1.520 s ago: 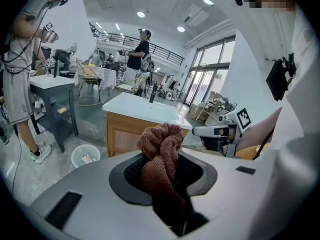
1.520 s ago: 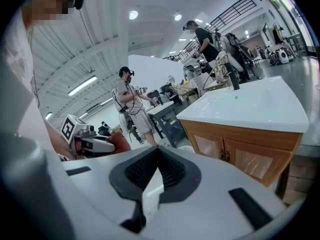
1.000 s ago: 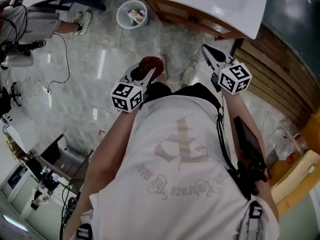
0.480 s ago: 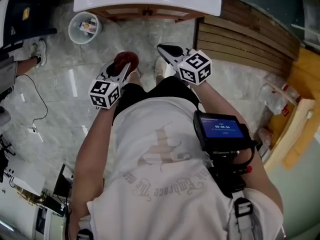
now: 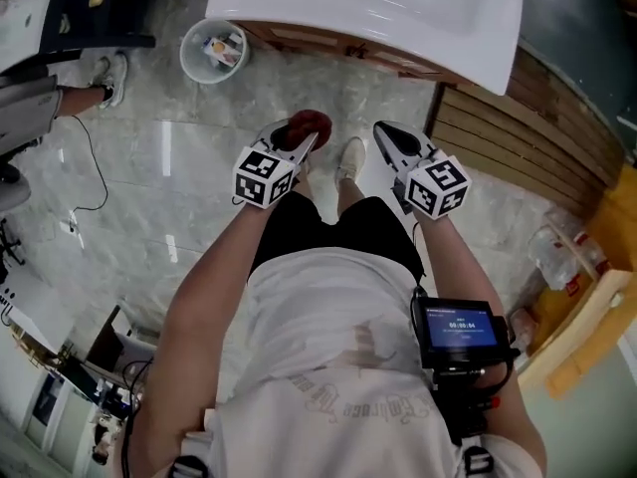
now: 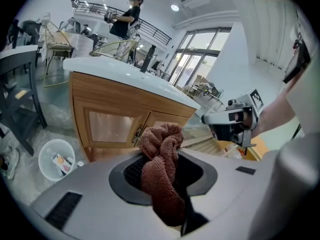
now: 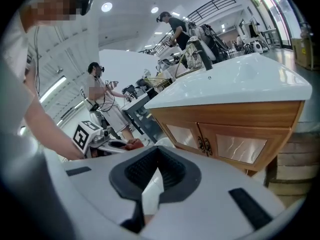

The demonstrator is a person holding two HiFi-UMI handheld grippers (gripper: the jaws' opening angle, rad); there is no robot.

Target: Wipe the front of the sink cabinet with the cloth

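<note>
The sink cabinet (image 5: 328, 50) with its wooden doors and white basin top (image 5: 438, 18) stands ahead of me, at the top of the head view. A dark red cloth (image 5: 310, 124) is bunched in my left gripper (image 5: 299, 139), which is shut on it and held above the floor, short of the cabinet. In the left gripper view the cloth (image 6: 161, 174) hangs between the jaws before the cabinet doors (image 6: 112, 125). My right gripper (image 5: 386, 135) sits level with the left and holds nothing. Its jaws (image 7: 156, 178) stand close together, aimed at the cabinet doors (image 7: 220, 146).
A white bin (image 5: 213, 48) with litter stands on the marble floor left of the cabinet. A slatted wooden platform (image 5: 503, 137) lies to the right. My shoes (image 5: 350, 157) are between the grippers. Other people stand in the background (image 7: 102, 104), with a cable (image 5: 85, 167) at left.
The view has swung, so the cabinet now sits ahead at top centre. Both grippers have stayed in front of my body, the cloth still in the left one.
</note>
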